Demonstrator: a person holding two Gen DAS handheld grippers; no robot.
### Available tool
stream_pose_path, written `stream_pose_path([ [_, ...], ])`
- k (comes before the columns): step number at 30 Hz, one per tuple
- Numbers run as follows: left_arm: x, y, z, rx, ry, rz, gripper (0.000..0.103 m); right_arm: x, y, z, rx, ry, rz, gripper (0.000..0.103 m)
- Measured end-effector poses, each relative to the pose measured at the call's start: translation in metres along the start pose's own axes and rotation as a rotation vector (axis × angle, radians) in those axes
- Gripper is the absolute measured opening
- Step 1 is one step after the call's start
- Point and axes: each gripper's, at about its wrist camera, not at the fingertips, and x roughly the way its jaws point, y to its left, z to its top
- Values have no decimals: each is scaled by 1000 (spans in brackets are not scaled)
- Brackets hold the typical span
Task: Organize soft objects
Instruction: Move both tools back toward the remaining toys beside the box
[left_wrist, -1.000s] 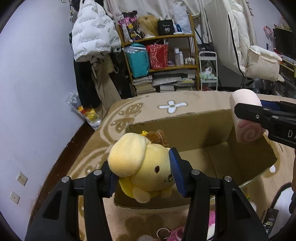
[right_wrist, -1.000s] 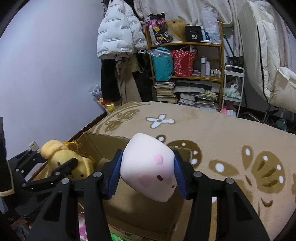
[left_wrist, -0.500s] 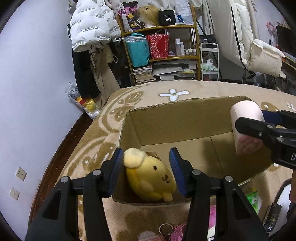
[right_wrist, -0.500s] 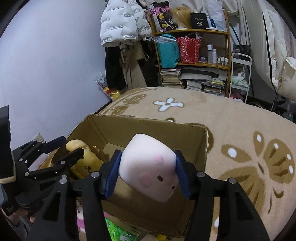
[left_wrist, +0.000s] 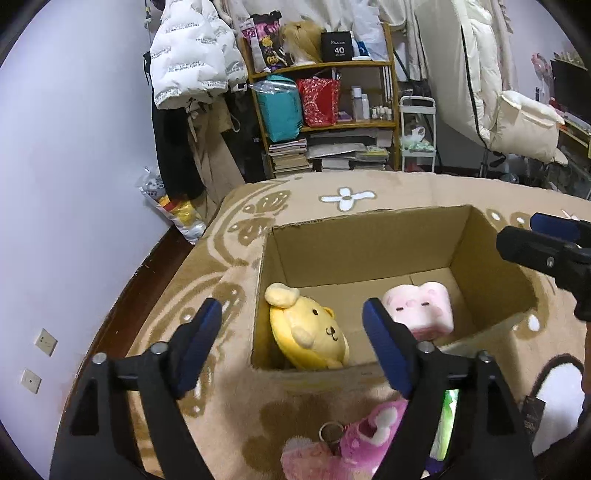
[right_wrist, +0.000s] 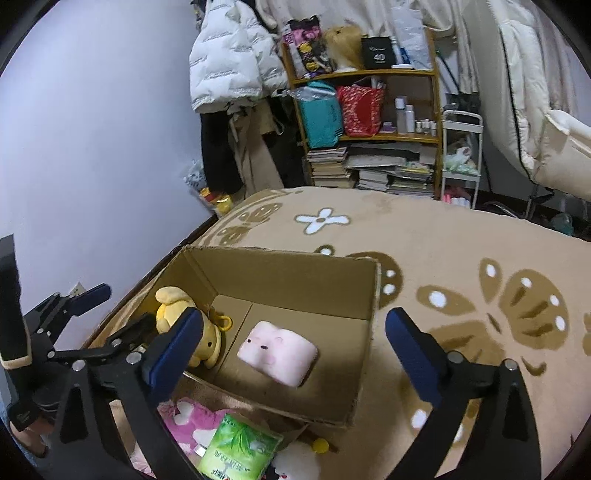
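An open cardboard box (left_wrist: 369, 251) (right_wrist: 288, 280) stands on the beige patterned rug. Inside it a yellow plush dog (left_wrist: 306, 339) (right_wrist: 173, 299) lies at the left end, and a pink plush pillow with a face (left_wrist: 421, 312) (right_wrist: 277, 350) rests on the floor of the box to its right. My left gripper (left_wrist: 293, 325) hovers over the box's near left corner, its jaws opening and holding nothing. My right gripper (right_wrist: 293, 321) hangs above the box with its jaws opening wide, also holding nothing. The left gripper (right_wrist: 118, 308) shows beside the dog in the right wrist view.
A pink plush toy with a key ring (left_wrist: 354, 439) and a green tissue packet (right_wrist: 240, 450) lie on the rug in front of the box. A wooden shelf (left_wrist: 325, 110) with books and bags, hanging jackets and a white chair stand beyond the rug.
Both grippers have opened. The yellow dog dropped from the left gripper and the pink pillow from the right gripper into the box. Both grippers drew back a little.
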Motion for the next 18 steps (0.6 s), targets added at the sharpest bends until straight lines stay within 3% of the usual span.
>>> stream_pose_path([
  [4,-20,5,-3,-4,-14,-4,93,-13,0,-2,12,4,-10,103],
  [18,-77,19,-30,-36,7,76,100,-60,12,-29,43,31,7,103],
])
